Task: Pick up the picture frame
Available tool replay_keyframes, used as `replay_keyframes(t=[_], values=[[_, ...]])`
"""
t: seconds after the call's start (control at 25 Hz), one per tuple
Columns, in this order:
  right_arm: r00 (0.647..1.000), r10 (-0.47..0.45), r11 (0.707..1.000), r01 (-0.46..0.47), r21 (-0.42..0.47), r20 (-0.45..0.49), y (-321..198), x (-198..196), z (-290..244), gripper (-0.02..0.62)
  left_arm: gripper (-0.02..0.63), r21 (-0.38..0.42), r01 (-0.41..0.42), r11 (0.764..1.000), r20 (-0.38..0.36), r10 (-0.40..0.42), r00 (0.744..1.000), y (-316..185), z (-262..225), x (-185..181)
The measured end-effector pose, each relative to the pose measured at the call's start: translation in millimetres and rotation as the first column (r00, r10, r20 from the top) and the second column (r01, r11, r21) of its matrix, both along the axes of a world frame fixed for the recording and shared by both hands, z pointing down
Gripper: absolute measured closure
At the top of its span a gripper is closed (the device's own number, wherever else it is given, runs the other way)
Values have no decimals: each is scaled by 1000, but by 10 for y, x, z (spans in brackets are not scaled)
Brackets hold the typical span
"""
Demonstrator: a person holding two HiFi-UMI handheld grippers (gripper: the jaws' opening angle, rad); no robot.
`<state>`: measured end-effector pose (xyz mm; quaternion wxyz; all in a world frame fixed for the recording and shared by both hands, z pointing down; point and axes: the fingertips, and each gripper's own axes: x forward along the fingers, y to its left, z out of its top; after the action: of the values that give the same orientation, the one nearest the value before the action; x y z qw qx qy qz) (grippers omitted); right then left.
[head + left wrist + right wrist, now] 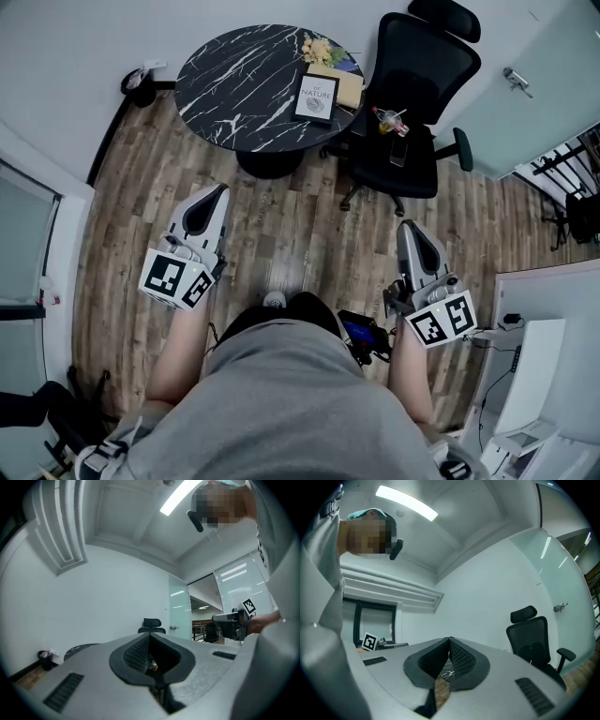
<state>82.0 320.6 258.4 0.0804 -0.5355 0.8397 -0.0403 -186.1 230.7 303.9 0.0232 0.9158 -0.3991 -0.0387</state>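
Observation:
The picture frame [317,97], black-edged with a white print, lies on the right side of a round black marble table [234,84] at the far end of the room. My left gripper [222,190] and right gripper [405,225] are held level over the wood floor, well short of the table, both pointing toward it. Each is shut with nothing between its fingers. In the left gripper view the left gripper [150,635] has its tips meeting; the table [82,649] shows low at the left. In the right gripper view the right gripper [450,640] is likewise closed.
A black office chair [412,103] stands right of the table, with a bottle [389,120] and a phone on its seat. Flowers [319,47] and a tan box [343,86] sit beside the frame. A white desk [548,309] is at the right.

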Motion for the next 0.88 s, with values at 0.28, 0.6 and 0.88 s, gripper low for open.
replay_keyframes(t=[0.28, 0.6, 0.88], values=[[1000, -19, 999, 19, -31, 1, -59, -52, 73, 569, 600, -27, 5, 1000, 8, -5, 1000, 25, 78, -48], [997, -70, 996, 71, -56, 15, -232, -177, 143, 569, 600, -53, 16, 998, 26, -15, 1000, -97, 159, -108], [996, -84, 994, 85, -71, 16, -528, -89, 185, 569, 600, -51, 13, 999, 27, -11, 1000, -337, 157, 15]])
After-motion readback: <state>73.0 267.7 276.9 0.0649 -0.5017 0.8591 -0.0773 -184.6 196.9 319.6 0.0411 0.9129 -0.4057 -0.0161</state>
